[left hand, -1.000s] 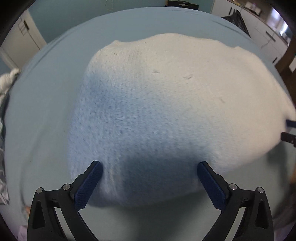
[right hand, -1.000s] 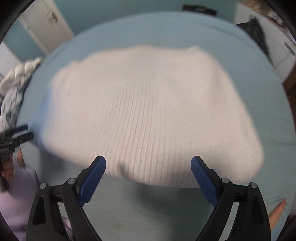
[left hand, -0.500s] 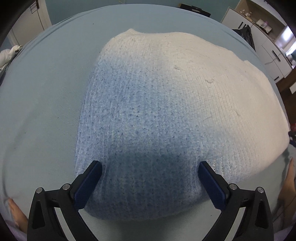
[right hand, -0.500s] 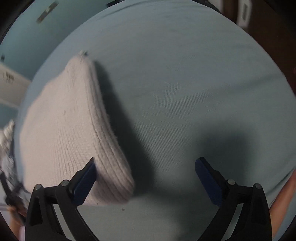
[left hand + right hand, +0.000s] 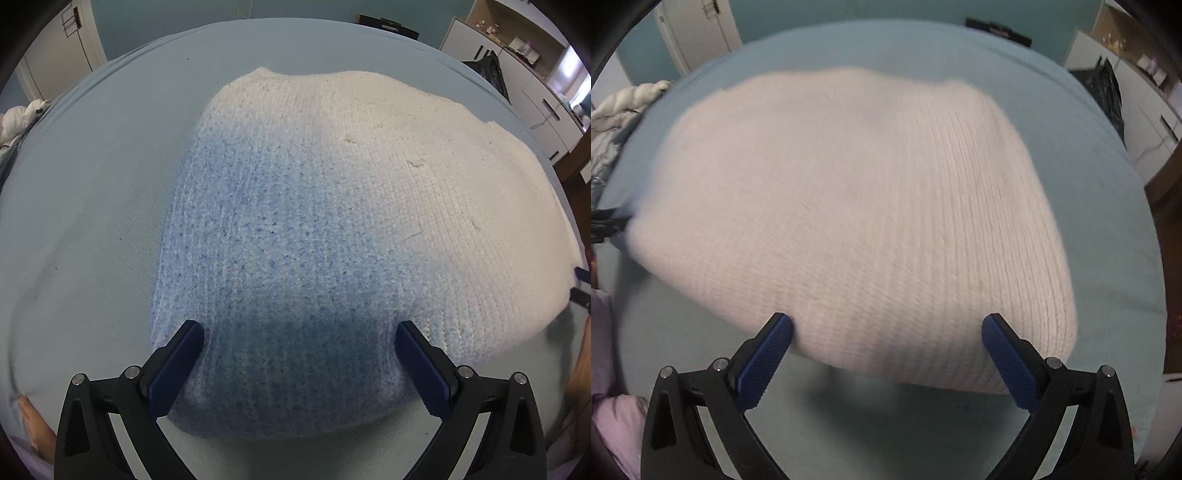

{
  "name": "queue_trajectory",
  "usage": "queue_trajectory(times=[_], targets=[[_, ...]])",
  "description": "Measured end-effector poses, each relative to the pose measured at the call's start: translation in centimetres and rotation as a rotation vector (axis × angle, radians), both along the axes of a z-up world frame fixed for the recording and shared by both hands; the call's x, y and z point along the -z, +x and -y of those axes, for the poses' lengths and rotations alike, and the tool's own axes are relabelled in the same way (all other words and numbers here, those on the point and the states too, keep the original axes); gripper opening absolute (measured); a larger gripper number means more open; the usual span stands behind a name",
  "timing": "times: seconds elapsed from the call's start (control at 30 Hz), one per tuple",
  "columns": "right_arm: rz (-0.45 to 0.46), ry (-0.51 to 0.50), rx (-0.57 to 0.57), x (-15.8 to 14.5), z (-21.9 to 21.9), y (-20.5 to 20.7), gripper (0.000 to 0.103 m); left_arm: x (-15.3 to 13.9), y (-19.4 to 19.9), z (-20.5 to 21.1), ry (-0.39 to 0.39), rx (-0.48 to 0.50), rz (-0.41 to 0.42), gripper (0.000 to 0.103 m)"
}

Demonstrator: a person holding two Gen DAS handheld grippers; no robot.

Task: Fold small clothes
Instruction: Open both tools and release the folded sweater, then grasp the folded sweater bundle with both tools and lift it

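Hand-held grippers (image 5: 295,326) (image 5: 886,321) spread over sweater (image 5: 332,221)

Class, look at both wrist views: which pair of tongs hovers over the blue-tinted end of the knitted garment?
The left tongs: the knit garment between their open fingers is blue. Under the open right tongs it is plain cream.

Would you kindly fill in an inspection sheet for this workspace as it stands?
Surface: light blue sheet, a few dark specks.
Job's things: white knit lying flat, in one piece, blurred in the right view.
Clutter: white bundle at the sheet's left edge.
Grippers: left gripper and right gripper both open, at the knit's near edge.
Cables: nothing seen.
Surroundings: white cabinets, door, dark bag.
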State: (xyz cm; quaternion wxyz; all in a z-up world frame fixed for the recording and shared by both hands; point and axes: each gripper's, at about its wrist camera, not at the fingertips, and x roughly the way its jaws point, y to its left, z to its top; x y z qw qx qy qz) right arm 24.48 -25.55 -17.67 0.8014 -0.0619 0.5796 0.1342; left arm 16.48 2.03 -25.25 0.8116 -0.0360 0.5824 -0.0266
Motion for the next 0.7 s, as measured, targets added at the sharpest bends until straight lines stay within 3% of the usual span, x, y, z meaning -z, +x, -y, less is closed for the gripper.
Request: queue_trajectory(times=[0.07,0.2,0.33,0.43,0.53,0.6,0.7], targets=[[0.000,0.079,0.027,-0.1,2.2,0.8,0.101,0.2,-0.4,0.3,0.001,0.002,0.013,0.103],[0.008,-0.049,0.187,-1.6,6.6,1.8,0.101,-0.3,-0.7,0.5,0.005,0.000,0.007,0.103],[-0.051,0.064,0.303,-1.9,10.9,2.8,0.101,-3.3,-2.1,0.3,0.044,-0.013,-0.015,0.102],[-0.146,0.172,0.355,-0.6,12.3,3.1,0.101,-4.9,-3.9,-0.4,-0.044,-0.031,-0.063,0.103],[-0.224,0.266,0.385,0.8,14.3,1.9,0.101,-4.9,-4.9,-1.4,-0.161,-0.086,-0.164,0.103],[-0.270,0.321,0.417,1.7,15.3,1.6,0.101,-4.0,-4.9,-2.1,-0.324,-0.124,-0.207,0.103],[-0.353,0.461,0.516,2.8,17.0,2.0,0.101,-2.3,-4.7,-3.7,-0.496,-0.229,-0.267,0.103]])
